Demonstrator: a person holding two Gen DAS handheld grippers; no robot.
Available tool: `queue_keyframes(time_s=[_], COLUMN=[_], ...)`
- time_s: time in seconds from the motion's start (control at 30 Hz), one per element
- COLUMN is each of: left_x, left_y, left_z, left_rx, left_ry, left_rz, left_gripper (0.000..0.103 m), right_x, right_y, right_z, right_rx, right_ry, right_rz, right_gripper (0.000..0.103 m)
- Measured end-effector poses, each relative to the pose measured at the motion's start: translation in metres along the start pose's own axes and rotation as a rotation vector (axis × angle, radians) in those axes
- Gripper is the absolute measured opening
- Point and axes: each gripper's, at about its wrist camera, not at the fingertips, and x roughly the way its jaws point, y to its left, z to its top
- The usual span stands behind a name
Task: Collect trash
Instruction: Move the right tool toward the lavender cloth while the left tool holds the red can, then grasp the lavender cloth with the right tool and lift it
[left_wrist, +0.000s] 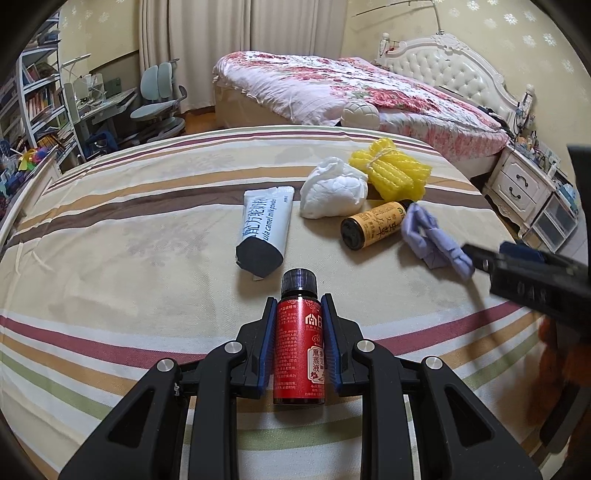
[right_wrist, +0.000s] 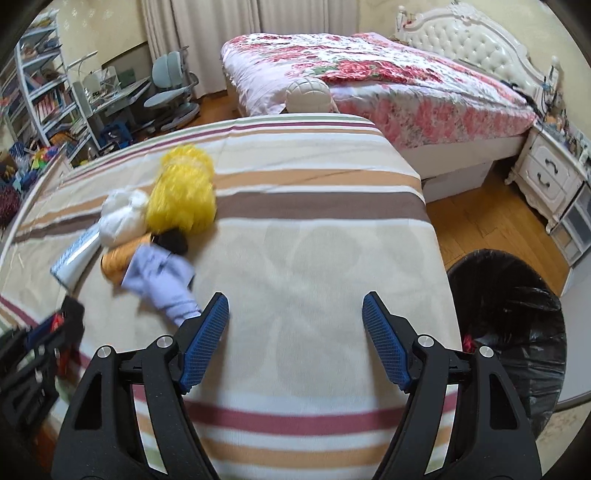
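Observation:
My left gripper (left_wrist: 299, 300) is shut on a small red bottle (left_wrist: 300, 347) with a black cap, just above the striped bed sheet (left_wrist: 129, 240). Beyond it lie a white and blue powder sachet (left_wrist: 264, 229), a crumpled white tissue (left_wrist: 332, 192), a yellow foam net (left_wrist: 389, 170), an orange bottle (left_wrist: 373, 225) and a crumpled purple paper (left_wrist: 432, 240). My right gripper (right_wrist: 295, 295) stands open over the sheet with nothing between its pads. Its left fingertip (right_wrist: 216, 306) sits beside the purple paper (right_wrist: 162, 277). A bin lined with a black bag (right_wrist: 517, 325) stands on the floor at the right.
A bed with a floral cover (right_wrist: 369, 81) lies beyond the striped one, with a white nightstand (right_wrist: 550, 173) at the right. A desk chair (left_wrist: 159, 99) and bookshelves (left_wrist: 37, 92) stand at the back left. Wooden floor (right_wrist: 480, 218) separates the beds.

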Motion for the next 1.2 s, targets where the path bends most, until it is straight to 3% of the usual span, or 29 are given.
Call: queue_keyframes(time_s=[0.37,0.6,0.8,0.87,0.97,1.03,1.2], left_x=[-0.001,-0.001,0.000,0.000,-0.001,-0.001,-0.005], left_y=[0.008,0.012,0.010,0.010,0.009,0.008,0.004], left_z=[0.000,0.001,0.001,0.001,-0.001,-0.001,-0.003], left_rx=[-0.022,-0.037,-0.027,-0.026,-0.023,-0.019,0.001], left_ry=[-0.002,0.000,-0.001,-0.003,-0.006,-0.008,-0.024], left_rz=[-0.007,-0.022,-0.007,-0.004,0.004,0.003,0.014], left_gripper=[0.025,0.025,0.032,0.032,0.032,0.025,0.025], right_x=[-0.031,-0.013,0.004,0.002,0.000,-0.002,-0.008], right_y=[0.008,0.033,0.044,0.044,0.043,0.041,0.037], right_z=[-0.003,0.009,0.008,0.007,0.005,0.003,-0.005], right_rx=[0.011,-0.046,-0.073,-0.079,-0.078,-0.072,-0.059], right_ry=[-0.072,-0.056,-0.032,-0.036,-0.038,-0.040,-0.047], right_rz=[0.028,0.053,0.036,0.039,0.038,0.039,0.038], right_gripper=[0.075,0.073,0.052,0.036,0.022,0.021,0.020])
